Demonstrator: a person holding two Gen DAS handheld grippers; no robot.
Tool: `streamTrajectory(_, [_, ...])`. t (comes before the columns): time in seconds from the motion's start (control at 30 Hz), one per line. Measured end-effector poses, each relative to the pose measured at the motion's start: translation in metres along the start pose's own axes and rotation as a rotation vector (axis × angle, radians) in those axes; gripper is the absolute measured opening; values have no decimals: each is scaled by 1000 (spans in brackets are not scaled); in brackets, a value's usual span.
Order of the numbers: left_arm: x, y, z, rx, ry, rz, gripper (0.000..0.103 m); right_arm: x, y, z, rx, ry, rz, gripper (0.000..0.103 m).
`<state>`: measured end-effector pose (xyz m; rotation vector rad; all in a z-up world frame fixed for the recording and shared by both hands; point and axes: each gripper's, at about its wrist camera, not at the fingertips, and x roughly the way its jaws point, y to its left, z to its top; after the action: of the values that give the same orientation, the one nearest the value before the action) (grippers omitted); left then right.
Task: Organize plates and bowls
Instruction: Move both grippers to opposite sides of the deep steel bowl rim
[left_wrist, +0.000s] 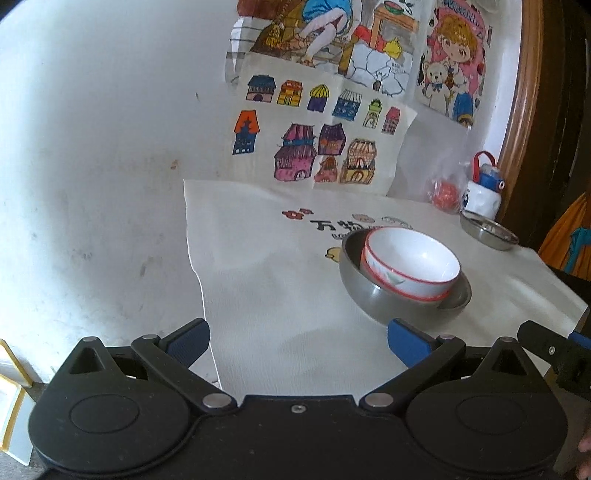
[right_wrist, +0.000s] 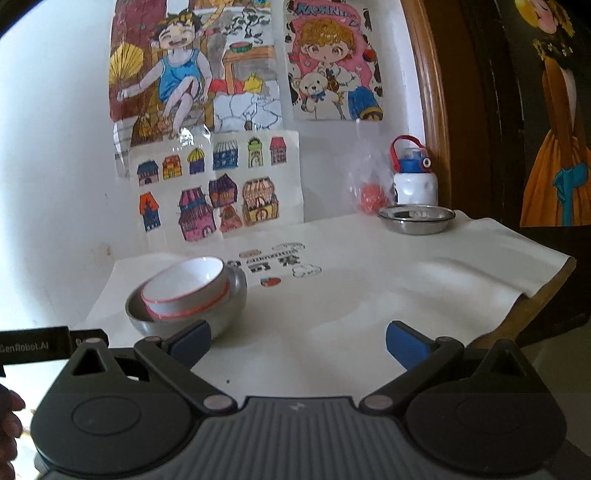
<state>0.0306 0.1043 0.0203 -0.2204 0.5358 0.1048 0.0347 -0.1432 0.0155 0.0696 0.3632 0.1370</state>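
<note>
Left wrist: bare cloth (left_wrist: 280, 295) between edge and steel bowl (left_wrist: 364, 291).

White red-rimmed bowl (left_wrist: 412, 264) tilted inside steel bowl (left_wrist: 364, 291), steel plate (right_wrist: 415, 218) well apart

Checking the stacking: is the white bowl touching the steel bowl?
Touching. The left wrist view shows the white bowl sitting tilted inside the steel bowl.

Cloth (right_wrist: 332, 314) bare — stacked bowls (right_wrist: 184, 295) left.
</note>
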Motion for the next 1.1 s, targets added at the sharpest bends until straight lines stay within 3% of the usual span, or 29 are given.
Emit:
streamTrajectory(0.27, [2,2,2,22,23,43,102,2,0,-1,24,45,-28,103])
streamTrajectory(0.5, [14,13,15,-41,94,43,102,12,-2,15,41,116,-87,103])
streamTrajectory(0.67, [27,24,27,-97,129,-12,102,27,-1,25,39,162,-65,103])
streamTrajectory(0.83, [42,28,47,-74,153,-2,102,44,-2,42,59,196,-8,103])
streamTrajectory(1.1, [66,36,66,-93,220,-76,102,73,-9,74,25,241,45,103])
